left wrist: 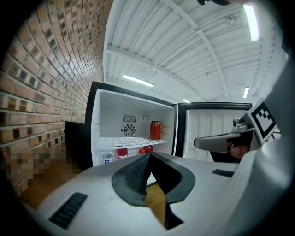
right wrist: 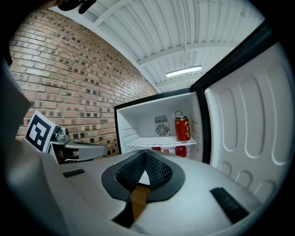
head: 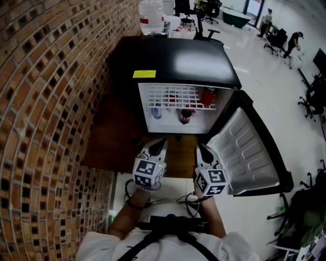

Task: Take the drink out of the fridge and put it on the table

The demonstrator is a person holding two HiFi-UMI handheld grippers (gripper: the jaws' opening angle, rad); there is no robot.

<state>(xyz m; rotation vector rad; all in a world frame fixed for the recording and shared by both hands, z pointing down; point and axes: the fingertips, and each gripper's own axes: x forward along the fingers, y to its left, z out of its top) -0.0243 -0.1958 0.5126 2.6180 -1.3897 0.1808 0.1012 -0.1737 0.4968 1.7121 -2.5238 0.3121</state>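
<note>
Red can [head: 209, 97] stands upright at the right end of the wire shelf [head: 173, 95] in the open fridge [head: 173, 61], far ahead of the right gripper [head: 201, 149], which is nearer than the left gripper [head: 161, 144]; both jaws are clenched, empty.

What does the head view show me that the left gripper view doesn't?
Head view only: the yellow label on the fridge top, the water jug behind it, office chairs. Left gripper view only: the fan grille on the fridge's back wall, ceiling lights. Both: the open fridge door, the red can on the wire shelf, the brick wall.
</note>
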